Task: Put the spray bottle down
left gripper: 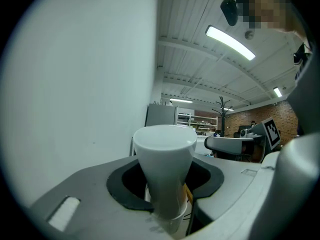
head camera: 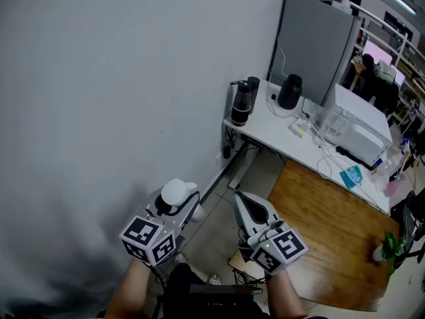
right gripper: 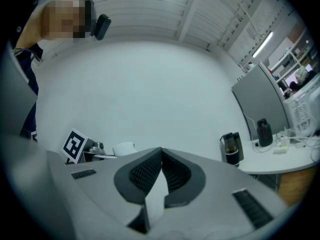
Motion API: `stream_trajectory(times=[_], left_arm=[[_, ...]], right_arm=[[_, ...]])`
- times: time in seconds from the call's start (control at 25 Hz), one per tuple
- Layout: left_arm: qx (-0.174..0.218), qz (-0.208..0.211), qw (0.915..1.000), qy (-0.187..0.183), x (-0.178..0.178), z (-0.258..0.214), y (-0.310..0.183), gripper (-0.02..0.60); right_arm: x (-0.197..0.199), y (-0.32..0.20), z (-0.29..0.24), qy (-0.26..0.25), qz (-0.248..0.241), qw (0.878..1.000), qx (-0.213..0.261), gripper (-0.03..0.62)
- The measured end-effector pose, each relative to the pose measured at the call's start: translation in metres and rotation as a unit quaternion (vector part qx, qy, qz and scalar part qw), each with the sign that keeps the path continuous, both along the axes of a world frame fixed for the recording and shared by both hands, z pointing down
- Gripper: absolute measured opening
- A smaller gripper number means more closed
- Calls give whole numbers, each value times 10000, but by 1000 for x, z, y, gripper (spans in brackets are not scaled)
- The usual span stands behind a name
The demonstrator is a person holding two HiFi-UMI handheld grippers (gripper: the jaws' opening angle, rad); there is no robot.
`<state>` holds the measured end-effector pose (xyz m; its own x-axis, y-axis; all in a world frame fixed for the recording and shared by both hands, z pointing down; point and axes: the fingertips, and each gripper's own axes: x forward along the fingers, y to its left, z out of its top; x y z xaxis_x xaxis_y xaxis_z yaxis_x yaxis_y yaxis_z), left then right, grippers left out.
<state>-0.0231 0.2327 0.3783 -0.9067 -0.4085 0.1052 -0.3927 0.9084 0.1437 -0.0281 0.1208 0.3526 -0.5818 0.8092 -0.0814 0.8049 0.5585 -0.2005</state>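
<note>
Two grippers sit at the lower middle of the head view, both pointing up-frame along the white wall [head camera: 99,78]. We note the left gripper [head camera: 178,203] closed on the spray bottle [head camera: 179,193], which is carried in the air above the floor and rests on no surface. In the left gripper view the jaws press on either side of the bottle's white flared body [left gripper: 164,154], which stands upright between them at frame centre. The right gripper [head camera: 244,201] is just right of it and apart from it. In its own view its jaws [right gripper: 161,154] meet at the tips with nothing between them. A white desk [head camera: 279,128] with a dark jug [head camera: 290,90] lies at upper right, and a wooden table [head camera: 332,231] at lower right.
</note>
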Motion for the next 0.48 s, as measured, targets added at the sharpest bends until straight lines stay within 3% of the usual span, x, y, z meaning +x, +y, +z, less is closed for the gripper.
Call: stream_trajectory(times=[0.2, 0.48], left_arm=[[14, 664, 9978, 27, -56, 5, -15, 190], [97, 1731, 9848, 94, -140, 17, -28, 190]], right_arm=[[-42, -14, 3, 55, 664, 9978, 29, 8], [-92, -17, 9, 206, 1718, 9847, 179, 8]])
